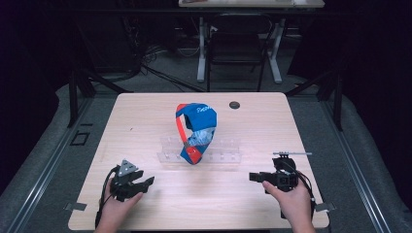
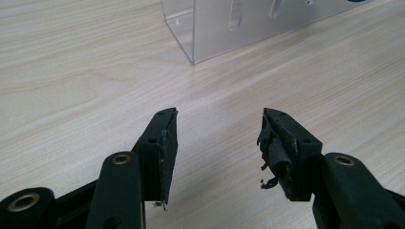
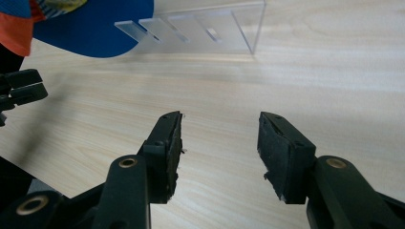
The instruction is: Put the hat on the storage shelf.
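Observation:
A blue cap [image 1: 196, 130] with red-orange trim and a white patterned panel stands upright in a clear acrylic rack [image 1: 224, 154] at the table's middle; its blue brim [image 3: 90, 26] lies beside the rack's slotted end [image 3: 205, 31]. My left gripper [image 1: 147, 182] rests low at the front left, open, with bare wood between its jaws [image 2: 217, 138]. The rack's corner [image 2: 200, 33] stands ahead of it. My right gripper [image 1: 253, 176] sits at the front right, pointing left, open and holding nothing [image 3: 219, 138]. The left gripper's black tips [image 3: 21, 88] lie at the far left of the right gripper view.
A small dark round disc [image 1: 234, 105] lies on the wooden table [image 1: 145, 116] behind the rack. Beyond the table's far edge stand a black chair [image 1: 236, 46] and a white desk frame [image 1: 201, 48]. Dark floor and metal rails flank both sides.

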{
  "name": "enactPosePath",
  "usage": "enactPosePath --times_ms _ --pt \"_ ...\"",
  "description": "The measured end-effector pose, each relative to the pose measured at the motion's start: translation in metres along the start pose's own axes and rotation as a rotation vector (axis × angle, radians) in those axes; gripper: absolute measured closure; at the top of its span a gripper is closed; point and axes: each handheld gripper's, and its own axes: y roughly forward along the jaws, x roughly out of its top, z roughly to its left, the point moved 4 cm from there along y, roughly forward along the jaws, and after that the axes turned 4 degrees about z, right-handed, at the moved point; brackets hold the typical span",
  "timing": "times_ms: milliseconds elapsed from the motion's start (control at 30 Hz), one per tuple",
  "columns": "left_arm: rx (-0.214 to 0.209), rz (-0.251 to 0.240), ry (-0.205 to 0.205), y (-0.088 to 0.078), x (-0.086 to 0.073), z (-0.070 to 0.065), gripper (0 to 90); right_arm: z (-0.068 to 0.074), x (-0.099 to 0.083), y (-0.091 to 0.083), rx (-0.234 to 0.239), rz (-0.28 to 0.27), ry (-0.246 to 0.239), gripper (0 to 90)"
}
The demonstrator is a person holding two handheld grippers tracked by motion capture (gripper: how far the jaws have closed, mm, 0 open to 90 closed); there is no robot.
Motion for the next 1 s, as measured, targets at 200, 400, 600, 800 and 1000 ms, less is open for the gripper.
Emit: enactPosePath --times_ms 200,400,600,800,1000 --pt "-0.001 0.001 -0.005 0.0 0.0 0.001 47.9 -0.016 -0.017 0.001 -0.024 -0.052 -0.009 52.7" --pt "0.0 -0.003 -0.004 0.0 0.0 0.0 47.9 -0.034 -0.026 0.0 -0.028 -0.076 0.015 58.0" --pt "-0.006 0.003 0.006 0.002 0.0 0.0 47.9 -0.049 -0.032 0.001 -0.015 -0.139 0.029 58.4" --pt "-0.016 0.007 0.012 0.005 -0.001 -0.002 47.8 -0.063 -0.032 0.006 -0.033 -0.171 0.03 57.1" --pt "-0.032 0.005 0.004 0.006 0.0 -0.004 45.8 -0.061 -0.031 0.011 -0.059 -0.156 -0.02 57.3"
